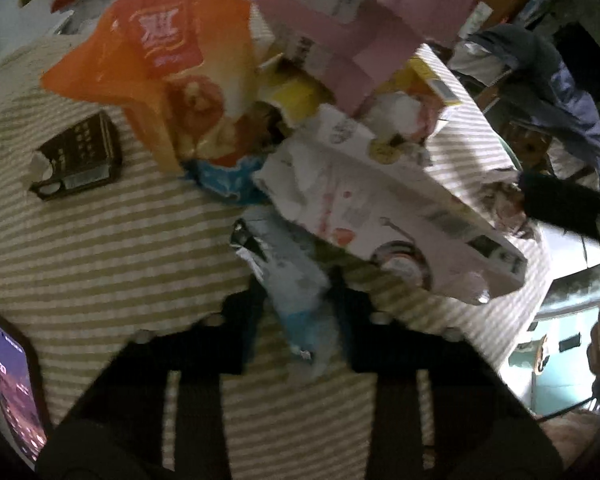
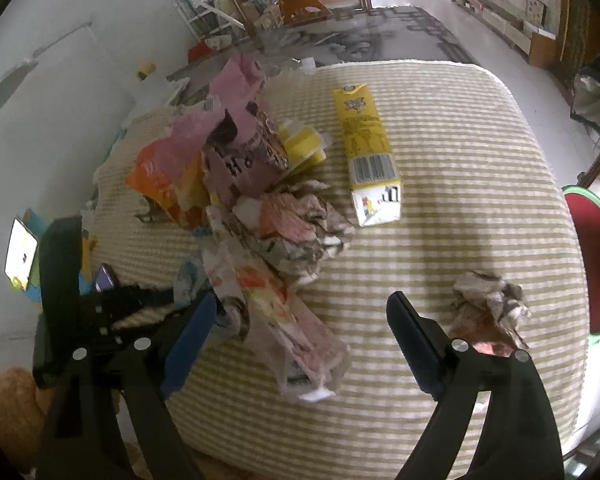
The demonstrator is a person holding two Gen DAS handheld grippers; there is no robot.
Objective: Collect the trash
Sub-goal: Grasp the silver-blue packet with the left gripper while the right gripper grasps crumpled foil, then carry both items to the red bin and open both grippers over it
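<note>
striped cloth covers the table (image 2: 440, 240); left claw (image 1: 300, 312) clamps a pale blue wrapper (image 1: 296, 280) at the trash heap's six o'clock; right claw (image 2: 300, 336) gapes, empty, crumpled paper (image 2: 488, 308) at three o'clock.

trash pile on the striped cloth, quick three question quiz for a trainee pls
1. True or false: the yellow carton lies apart from the trash pile.
2. What does the left tool pinch? A) a blue-white wrapper B) a dark box C) a phone
3. Fill in: the right tool stands ____ (open or shut).

Key: 1 true; 2 A; 3 open.
</note>
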